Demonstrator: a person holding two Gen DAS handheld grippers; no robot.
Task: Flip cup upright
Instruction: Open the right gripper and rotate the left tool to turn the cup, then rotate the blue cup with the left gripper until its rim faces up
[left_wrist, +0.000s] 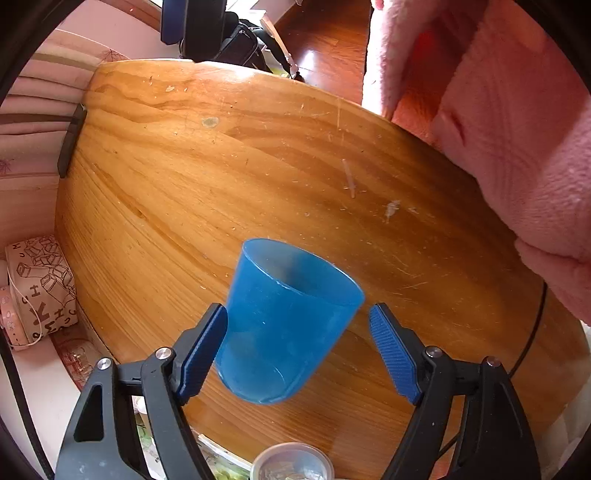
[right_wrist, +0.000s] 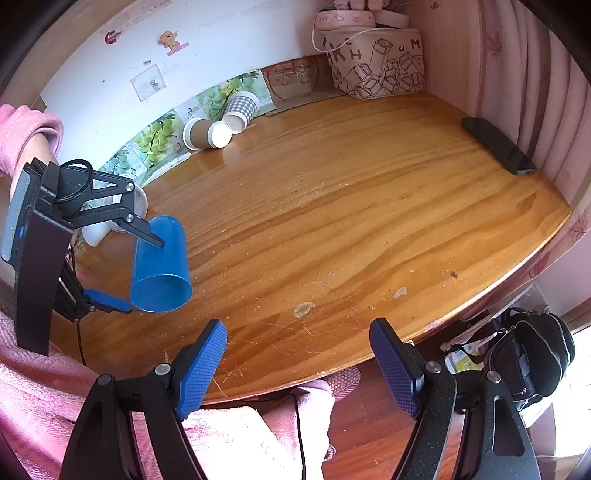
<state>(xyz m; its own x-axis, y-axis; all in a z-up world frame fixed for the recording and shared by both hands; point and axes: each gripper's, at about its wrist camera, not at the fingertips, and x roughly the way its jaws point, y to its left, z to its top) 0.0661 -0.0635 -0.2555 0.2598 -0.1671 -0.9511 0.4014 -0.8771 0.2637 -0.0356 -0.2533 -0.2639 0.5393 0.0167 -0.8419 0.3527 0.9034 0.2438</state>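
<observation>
A translucent blue plastic cup (left_wrist: 284, 325) lies on its side on the wooden table (left_wrist: 258, 166), its open mouth facing away from my left wrist camera. My left gripper (left_wrist: 299, 328) is open and straddles the cup; the left pad touches or nearly touches its wall, and the right pad stands clear. In the right wrist view the same cup (right_wrist: 160, 266) lies at the left with my left gripper (right_wrist: 144, 273) around it, mouth facing the table's near edge. My right gripper (right_wrist: 297, 354) is open and empty over the table's near edge.
Two paper cups (right_wrist: 218, 125) lie on their sides by the far wall. A black phone (right_wrist: 496, 144) lies at the right edge. A printed bag (right_wrist: 380, 62) stands in the far corner. A clear lidded cup (left_wrist: 291, 461) sits behind my left gripper. A black bag (right_wrist: 528, 358) is on the floor.
</observation>
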